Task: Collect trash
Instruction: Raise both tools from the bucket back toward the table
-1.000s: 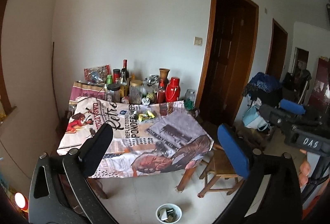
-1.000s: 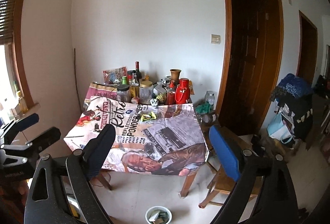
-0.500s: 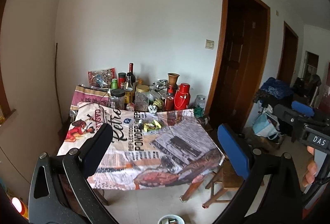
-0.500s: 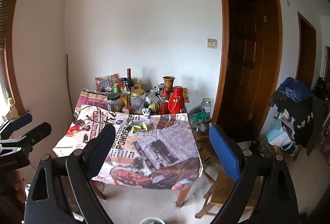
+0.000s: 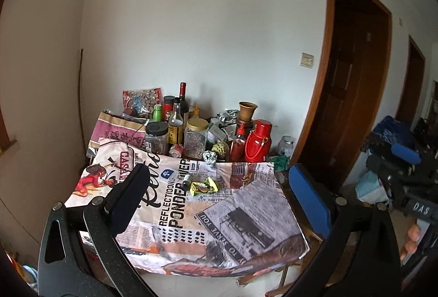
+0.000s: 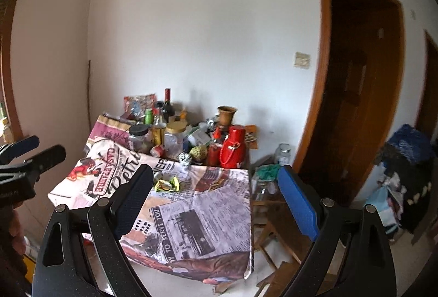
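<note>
A crumpled yellow-green wrapper (image 5: 204, 186) (image 6: 167, 185) lies in the middle of the table's printed cloth (image 5: 246, 217). Beside it are a small dark bottle (image 5: 187, 180) and a blue-and-white round pack (image 5: 166, 174). A foil ball (image 5: 210, 156) (image 6: 185, 158) sits further back. My left gripper (image 5: 218, 171) is open and empty, short of the table's near edge. My right gripper (image 6: 215, 170) is open and empty too, also short of the table. Each gripper shows at the edge of the other's view.
Bottles, jars and a red thermos (image 5: 257, 143) crowd the back of the table against the wall. A wooden stool (image 6: 273, 220) stands at the table's right, before a dark door. Bags and cloth (image 6: 408, 149) pile up at far right.
Both grippers have moved toward the table, which now looks larger. The white bin on the floor has slipped out of the bottom of both views. The jaws have stayed wide.
</note>
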A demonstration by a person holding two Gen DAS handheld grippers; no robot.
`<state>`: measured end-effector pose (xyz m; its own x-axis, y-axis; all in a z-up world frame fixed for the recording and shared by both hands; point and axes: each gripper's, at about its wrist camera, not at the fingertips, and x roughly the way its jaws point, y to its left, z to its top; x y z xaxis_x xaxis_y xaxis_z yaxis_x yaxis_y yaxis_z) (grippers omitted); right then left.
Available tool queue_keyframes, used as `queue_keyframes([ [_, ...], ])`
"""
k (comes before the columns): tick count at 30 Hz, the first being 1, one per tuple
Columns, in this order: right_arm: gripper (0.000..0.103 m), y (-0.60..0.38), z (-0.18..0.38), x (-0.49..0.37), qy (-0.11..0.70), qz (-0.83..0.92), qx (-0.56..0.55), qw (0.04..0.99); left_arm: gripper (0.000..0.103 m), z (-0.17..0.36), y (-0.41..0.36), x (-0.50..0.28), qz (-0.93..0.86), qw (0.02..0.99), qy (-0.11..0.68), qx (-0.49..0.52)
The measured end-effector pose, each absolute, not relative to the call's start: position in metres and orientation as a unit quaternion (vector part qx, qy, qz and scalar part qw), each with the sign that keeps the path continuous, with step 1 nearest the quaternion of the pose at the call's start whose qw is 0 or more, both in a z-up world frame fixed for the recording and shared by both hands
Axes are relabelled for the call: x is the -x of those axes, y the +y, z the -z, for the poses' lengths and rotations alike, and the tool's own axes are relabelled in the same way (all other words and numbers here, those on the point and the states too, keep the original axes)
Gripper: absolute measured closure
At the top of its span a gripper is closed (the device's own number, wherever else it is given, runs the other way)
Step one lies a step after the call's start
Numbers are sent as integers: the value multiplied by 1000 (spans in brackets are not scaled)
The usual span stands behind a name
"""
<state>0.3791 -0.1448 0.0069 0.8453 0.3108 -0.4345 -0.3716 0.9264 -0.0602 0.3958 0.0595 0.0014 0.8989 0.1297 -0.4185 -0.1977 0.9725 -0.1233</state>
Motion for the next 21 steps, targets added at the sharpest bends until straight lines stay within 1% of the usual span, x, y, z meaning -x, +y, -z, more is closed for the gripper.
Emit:
queue_keyframes([
  [5,12,-145,6,-414,240,-216,75,943,1,8,59,-426,-119,963,228,84],
  [6,8,-143,8,-423,247,-220,75,941,1,10,60,-430,-122,962,231,85],
  [7,2,-141,11,-427,254,-222,77,938,1,12,62,-435,-126,960,235,87],
  [8,1,-139,13,-434,259,-223,77,937,1,15,65,-440,-130,958,239,88],
  [14,1,-121,25,-467,281,-234,74,928,1,31,94,-475,-150,945,273,96],
  [21,1,-84,45,-504,319,-225,63,918,1,46,141,-519,-141,944,283,95],
])
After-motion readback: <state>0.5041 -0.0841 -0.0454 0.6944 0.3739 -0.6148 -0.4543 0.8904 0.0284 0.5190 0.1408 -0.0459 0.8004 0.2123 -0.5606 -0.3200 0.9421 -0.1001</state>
